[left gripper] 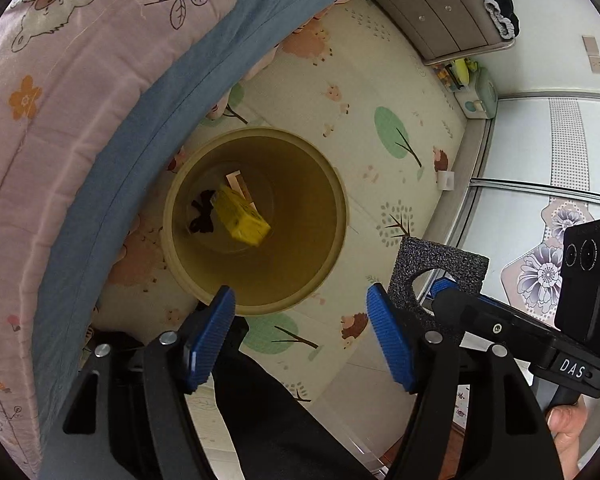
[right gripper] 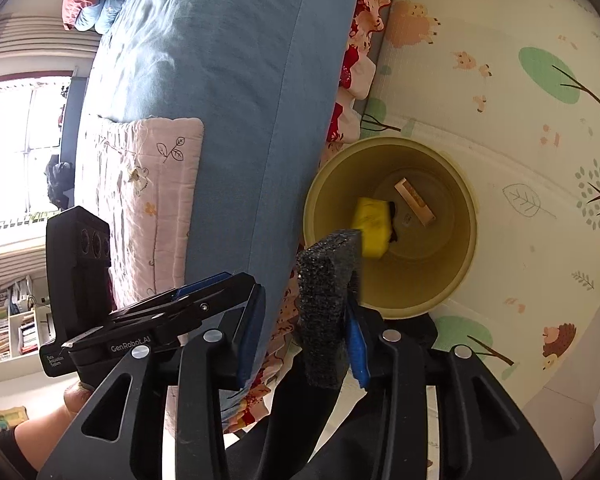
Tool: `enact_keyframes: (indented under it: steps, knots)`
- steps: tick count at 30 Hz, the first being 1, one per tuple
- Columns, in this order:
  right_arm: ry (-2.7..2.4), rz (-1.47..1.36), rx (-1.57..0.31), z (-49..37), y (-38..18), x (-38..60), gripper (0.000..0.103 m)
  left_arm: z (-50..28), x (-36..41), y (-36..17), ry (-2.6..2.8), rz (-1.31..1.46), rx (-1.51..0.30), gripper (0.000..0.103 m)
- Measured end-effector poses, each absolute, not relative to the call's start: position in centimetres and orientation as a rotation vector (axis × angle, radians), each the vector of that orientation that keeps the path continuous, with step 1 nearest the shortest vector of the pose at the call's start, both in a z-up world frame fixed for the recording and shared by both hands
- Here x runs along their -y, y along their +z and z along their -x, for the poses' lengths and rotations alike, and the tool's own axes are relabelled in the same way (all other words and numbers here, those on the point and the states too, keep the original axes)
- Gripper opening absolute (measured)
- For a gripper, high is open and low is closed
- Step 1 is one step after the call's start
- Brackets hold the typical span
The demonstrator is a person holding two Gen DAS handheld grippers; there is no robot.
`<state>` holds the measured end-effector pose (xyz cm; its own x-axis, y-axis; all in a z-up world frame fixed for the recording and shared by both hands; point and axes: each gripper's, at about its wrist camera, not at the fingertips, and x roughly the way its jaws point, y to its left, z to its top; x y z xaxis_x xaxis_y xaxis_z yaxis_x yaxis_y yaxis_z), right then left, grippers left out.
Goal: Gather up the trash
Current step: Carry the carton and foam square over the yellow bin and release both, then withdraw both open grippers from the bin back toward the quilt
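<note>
Well, my left gripper (left gripper: pixel 300 304) hangs spread and empty above the bin (left gripper: pixel 172 216). At the bottom of the bin lie a yellow box (left gripper: pixel 242 216), a card strip (left gripper: pixel 240 184) and a black scrap (left gripper: pixel 202 216).

My right gripper (right gripper: pixel 306 304) stands parted too. The black foam piece (right gripper: pixel 324 320) sits between its fingers, leaning on one blue pad and clear of the other, so nothing clamps it. It looks to be over the bin's near rim, not the middle. I'd carry it further over the mouth before tipping it free, or it may catch the lip and land outside.

To the left, a pink quilt (left gripper: pixel 60 80) lies over a blue bedsheet (left gripper: pixel 140 120) hard by the bin. The bin stands on a cream play mat (left gripper: pixel 380 92) printed with trees and hedgehogs — soft, I'd guess, so a nudged bin may tip. At the far right is a drawer unit (left gripper: pixel 432 16).
</note>
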<state>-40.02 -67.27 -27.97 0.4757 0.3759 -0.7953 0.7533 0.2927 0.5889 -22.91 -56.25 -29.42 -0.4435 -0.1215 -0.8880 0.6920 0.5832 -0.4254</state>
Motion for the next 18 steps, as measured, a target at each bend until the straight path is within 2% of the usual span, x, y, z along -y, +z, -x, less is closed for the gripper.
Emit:
enact_keyframes:
  steps: [3,18]
  knots:
    - [-0.338,-1.322,-1.14,40.0,-28.3,67.0,0.046,22.7,55.8,-29.3,-1.004,-0.475,-1.801,0.068]
    - [-0.341,-1.238,-1.22,37.6,-28.1,65.4,0.047,22.2,54.5,-28.7,-1.01,-0.445,-1.793,0.068]
